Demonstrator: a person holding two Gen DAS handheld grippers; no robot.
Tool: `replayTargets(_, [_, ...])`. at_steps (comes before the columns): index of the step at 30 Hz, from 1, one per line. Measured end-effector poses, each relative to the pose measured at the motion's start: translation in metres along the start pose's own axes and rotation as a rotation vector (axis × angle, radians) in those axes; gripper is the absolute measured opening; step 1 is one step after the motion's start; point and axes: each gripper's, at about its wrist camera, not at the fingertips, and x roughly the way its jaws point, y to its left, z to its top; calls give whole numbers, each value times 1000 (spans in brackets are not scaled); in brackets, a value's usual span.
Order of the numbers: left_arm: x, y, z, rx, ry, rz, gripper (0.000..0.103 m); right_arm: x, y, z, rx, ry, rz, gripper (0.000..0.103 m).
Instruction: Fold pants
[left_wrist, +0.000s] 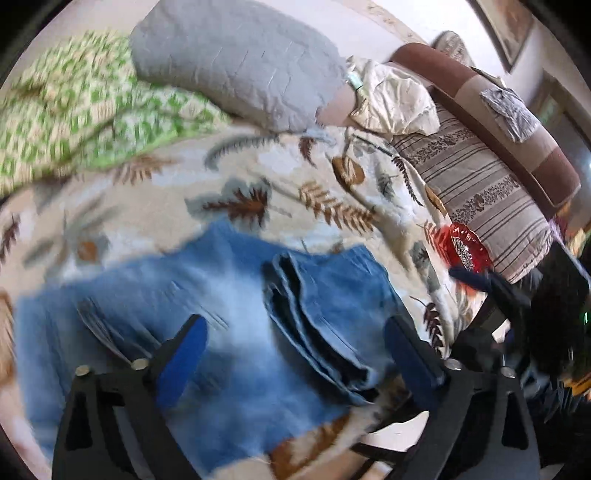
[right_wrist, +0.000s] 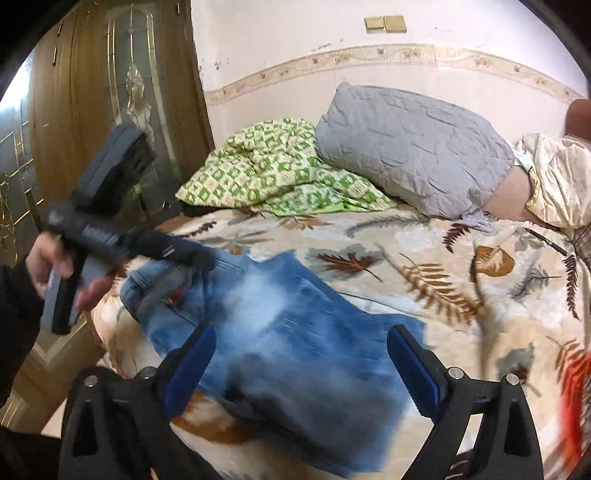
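Observation:
Blue jeans (left_wrist: 229, 314) lie folded into a short stack on the leaf-patterned bedspread (left_wrist: 184, 214), with the folded leg ends (left_wrist: 314, 325) stacked on top at the right. My left gripper (left_wrist: 295, 339) is open just above the jeans, holding nothing. In the right wrist view the same jeans (right_wrist: 288, 332) lie below my right gripper (right_wrist: 301, 350), which is open and empty. The left gripper's body (right_wrist: 122, 236), held in a hand, hovers over the waistband end (right_wrist: 155, 288). Both views are motion-blurred.
A grey pillow (right_wrist: 410, 147) and a green checked blanket (right_wrist: 273, 173) lie at the head of the bed. A cream cloth (left_wrist: 395, 99) and a striped sofa back (left_wrist: 480, 192) are at the right. A red dish (left_wrist: 467, 247) sits near the bed's edge. A wooden door (right_wrist: 103, 92) stands at left.

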Motion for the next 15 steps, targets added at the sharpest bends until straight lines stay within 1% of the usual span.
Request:
replayTargets(2, [16,-7,-14,-49,39,-29,98,4,-21,3,-2,52,18,96])
replayTargets(4, [32,-14,-27,-75,72,-35,98,8,-39,6,4,99,32,96])
replayTargets(6, [44,-17,-34,-103,88,-38,98,19,-57,9,-9,146,53,96])
replayTargets(7, [50,-17,-38,-134,93,-44,98,24,-62,10,-29,166,54,96])
replayTargets(8, [56,-15,-41,-175,97,-57,98,29,-65,12,-63,183,59,96])
replayTargets(9, [60,-13,-44,-218,98,-71,98,39,-66,14,-130,214,60,95])
replayTargets(10, [63,-12,-47,-244,99,-79,98,46,-65,15,-191,244,50,95])
replayTargets(11, [67,-13,-50,-260,102,-84,98,51,-64,16,-223,265,47,95])
replayTargets(13, [72,-16,-53,-268,98,-68,98,69,-63,18,-280,327,70,95])
replayTargets(15, [75,-21,-56,-257,94,-46,98,87,-62,23,-307,363,86,94])
